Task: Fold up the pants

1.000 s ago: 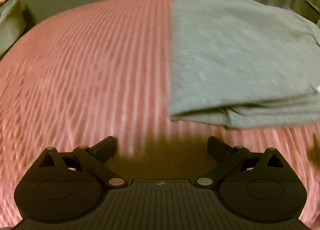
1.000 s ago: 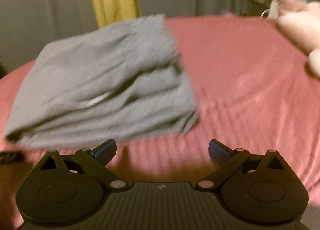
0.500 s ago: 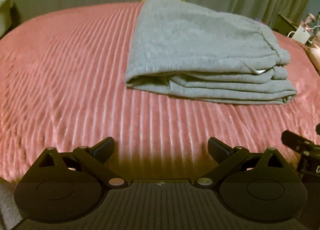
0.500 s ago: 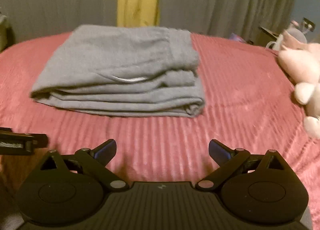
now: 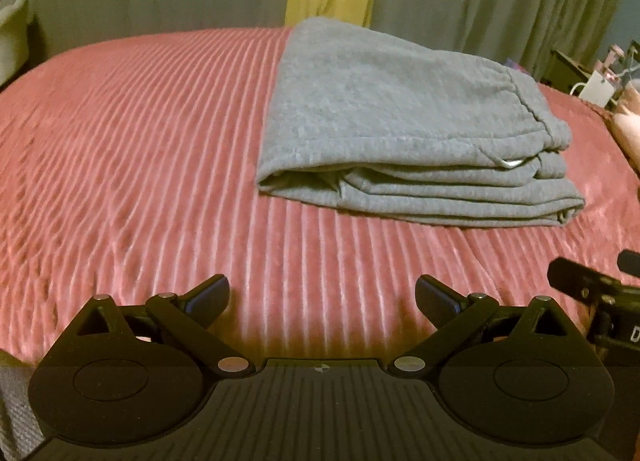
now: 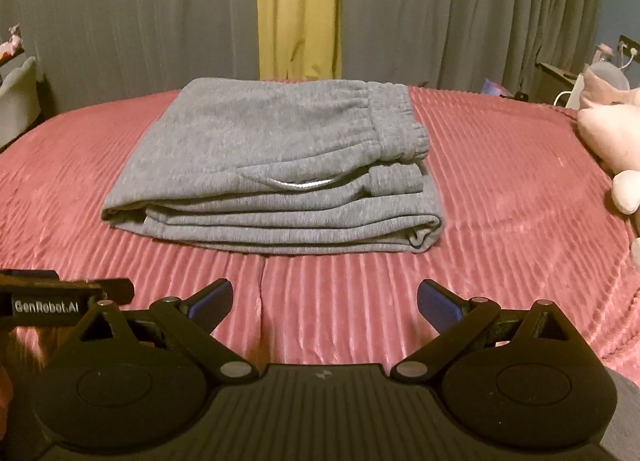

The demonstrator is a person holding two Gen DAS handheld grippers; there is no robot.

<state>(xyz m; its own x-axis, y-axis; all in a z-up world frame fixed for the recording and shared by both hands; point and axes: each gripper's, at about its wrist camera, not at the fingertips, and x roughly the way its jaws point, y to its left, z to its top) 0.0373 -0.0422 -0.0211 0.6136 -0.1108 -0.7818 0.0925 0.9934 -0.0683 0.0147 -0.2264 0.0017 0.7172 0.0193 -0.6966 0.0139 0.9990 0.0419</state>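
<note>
The grey sweatpants (image 5: 400,121) lie folded in a flat stack of several layers on the pink ribbed bedspread (image 5: 140,141). In the right wrist view the pants (image 6: 272,153) sit at centre, waistband at the right, a pale drawstring showing at the front. My left gripper (image 5: 322,299) is open and empty, near the bed's front edge, well short of the pants. My right gripper (image 6: 324,301) is open and empty, also apart from the pants. Each gripper shows at the edge of the other's view.
Grey curtains with a yellow strip (image 6: 298,9) hang behind the bed. A pink plush toy (image 6: 612,133) lies at the bed's right side. A nightstand with small items (image 5: 580,73) stands at the far right. A pale bin (image 6: 16,97) stands at the left.
Both grippers have pulled back from the folded pants and risen, so the whole stack shows farther away. The pants lie still. Both grippers stayed open.
</note>
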